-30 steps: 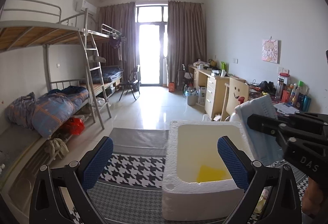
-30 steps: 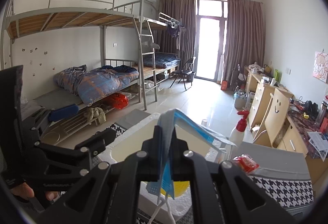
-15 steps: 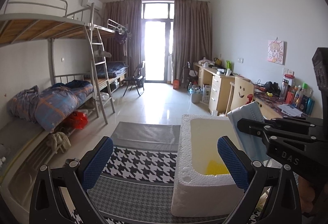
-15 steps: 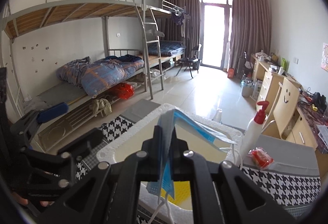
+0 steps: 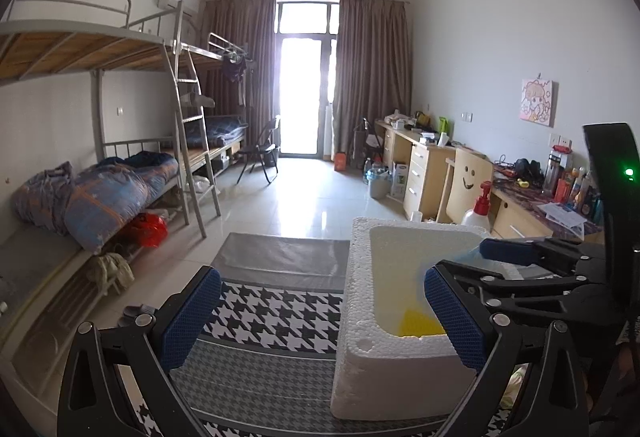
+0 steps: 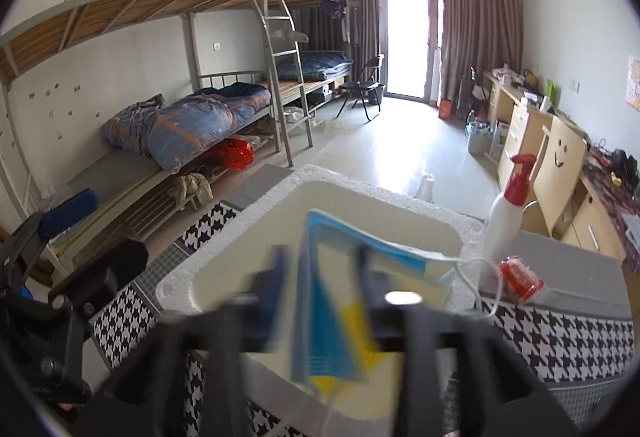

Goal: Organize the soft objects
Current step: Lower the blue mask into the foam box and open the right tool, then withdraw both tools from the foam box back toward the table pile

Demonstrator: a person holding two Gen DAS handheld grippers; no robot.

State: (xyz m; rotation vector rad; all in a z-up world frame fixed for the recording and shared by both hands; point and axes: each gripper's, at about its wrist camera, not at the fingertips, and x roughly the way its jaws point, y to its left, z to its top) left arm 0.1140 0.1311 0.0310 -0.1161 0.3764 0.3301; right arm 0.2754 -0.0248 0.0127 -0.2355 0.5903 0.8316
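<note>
Releasing a blue surgical face mask point(image 6: 320, 313) into the white styrofoam box point(image 6: 180, 277) looks like the step in hand. Right gripper point(image 6: 320, 301) blurred above the box's open top, its fingers point(image 6: 272, 297) apart on either side of the mask with a visible gap; cannot tell whether either pad touches the fabric, so probably letting go rather than gripping. Mask hanging over the box interior, above a yellow item point(image 6: 360, 333) on the box floor, one white ear loop point(image 6: 480, 277) trailing across the box's right rim. Left gripper point(image 5: 324, 321) wide open and holding nothing, hovering just left of the box over the houndstooth-covered counter point(image 5: 272, 317). Good practice here, as a judgement: opening fully while centred over the box interior, lifting straight up rather than sideways so the light fabric does not drag along on a pad, and watching that loop, since a loop draped over the rim could pull the mask out or snag the white spray bottle point(image 6: 506, 221) standing just right of the box. Worth nudging any overhang inward before leaving. Red packet point(image 6: 520, 279) beside the bottle, right of the box, possibly another item to sort.
</note>
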